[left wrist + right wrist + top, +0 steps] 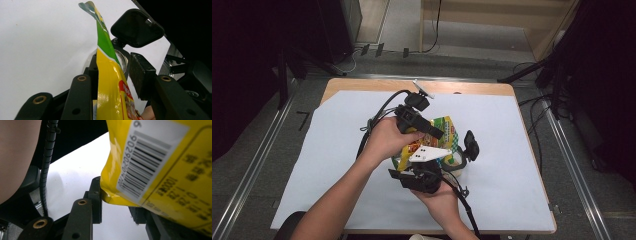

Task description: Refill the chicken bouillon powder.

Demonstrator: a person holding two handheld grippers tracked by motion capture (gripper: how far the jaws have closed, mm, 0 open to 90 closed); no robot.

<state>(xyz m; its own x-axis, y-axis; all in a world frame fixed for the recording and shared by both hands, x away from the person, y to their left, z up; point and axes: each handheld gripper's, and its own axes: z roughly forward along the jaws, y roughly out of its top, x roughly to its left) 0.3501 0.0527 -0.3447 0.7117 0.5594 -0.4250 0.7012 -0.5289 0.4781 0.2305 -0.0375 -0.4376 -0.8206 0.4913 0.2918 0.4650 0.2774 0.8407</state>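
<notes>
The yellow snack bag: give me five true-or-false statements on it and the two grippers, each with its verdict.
1. The yellow snack bag is held up between both grippers above the white sheet. True.
2. In the left gripper view the bag's green top edge stands between the left gripper's jaws. True.
3. The bag lies flat and untouched at the table's far corner. False: it is near the middle, at the grippers.
4. In the right gripper view a barcode shows on the bag. True.
5. The right gripper holds a blue cup. False: a corner of the yellow bag sits at its jaws.
</notes>
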